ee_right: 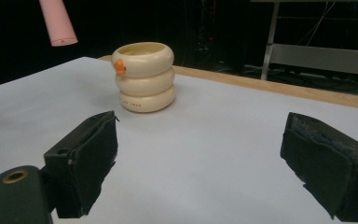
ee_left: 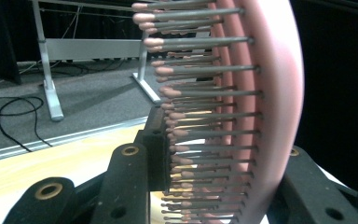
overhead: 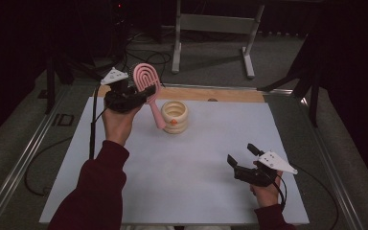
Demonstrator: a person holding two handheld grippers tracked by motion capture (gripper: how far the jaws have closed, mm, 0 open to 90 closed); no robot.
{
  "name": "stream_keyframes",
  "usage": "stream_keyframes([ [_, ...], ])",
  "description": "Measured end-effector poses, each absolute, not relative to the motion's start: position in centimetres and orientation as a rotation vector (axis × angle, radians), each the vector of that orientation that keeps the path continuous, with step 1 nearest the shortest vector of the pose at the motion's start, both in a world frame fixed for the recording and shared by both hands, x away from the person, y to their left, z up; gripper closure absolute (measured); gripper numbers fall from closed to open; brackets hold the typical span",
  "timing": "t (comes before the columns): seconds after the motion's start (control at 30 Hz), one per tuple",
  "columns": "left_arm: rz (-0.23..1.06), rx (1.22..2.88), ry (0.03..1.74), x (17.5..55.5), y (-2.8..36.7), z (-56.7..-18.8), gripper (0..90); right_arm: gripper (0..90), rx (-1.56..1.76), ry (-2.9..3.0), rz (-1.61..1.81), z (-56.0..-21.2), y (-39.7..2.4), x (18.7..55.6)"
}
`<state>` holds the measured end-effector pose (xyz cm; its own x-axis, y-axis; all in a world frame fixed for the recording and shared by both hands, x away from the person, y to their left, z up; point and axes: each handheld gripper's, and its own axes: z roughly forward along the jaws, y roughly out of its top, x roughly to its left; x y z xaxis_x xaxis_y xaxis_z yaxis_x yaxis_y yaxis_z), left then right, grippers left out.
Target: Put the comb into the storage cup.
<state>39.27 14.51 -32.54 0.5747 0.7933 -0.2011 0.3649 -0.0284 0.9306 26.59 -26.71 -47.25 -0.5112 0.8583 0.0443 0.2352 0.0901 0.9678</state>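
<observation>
In the upper left, the left claw (overhead: 143,93) is gripping the pink hairbrush (overhead: 147,81) by its head, above the cream ringed cup (overhead: 174,116). It looks light and stiff; the handle is hanging free. The right claw (overhead: 243,154) is waiting open.

Dark maroon long sleeves (overhead: 98,191) are being worn on both forearms. Black two-jaw grippers, left (overhead: 143,93) and right (overhead: 242,154), are being topped by grey three-cornered plates (overhead: 279,161); black cables (overhead: 93,129) are being trailed, and brass-ringed screw holes (ee_left: 130,150) are being shown.
</observation>
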Motion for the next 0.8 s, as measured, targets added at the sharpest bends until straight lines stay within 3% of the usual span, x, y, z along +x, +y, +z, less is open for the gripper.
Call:
stream_keyframes([
  [0.8,0.532,1.594,1.035,42.0,12.2,-31.9,64.2,10.8,1.094,1.816,1.46,-47.2,-27.0,26.7],
])
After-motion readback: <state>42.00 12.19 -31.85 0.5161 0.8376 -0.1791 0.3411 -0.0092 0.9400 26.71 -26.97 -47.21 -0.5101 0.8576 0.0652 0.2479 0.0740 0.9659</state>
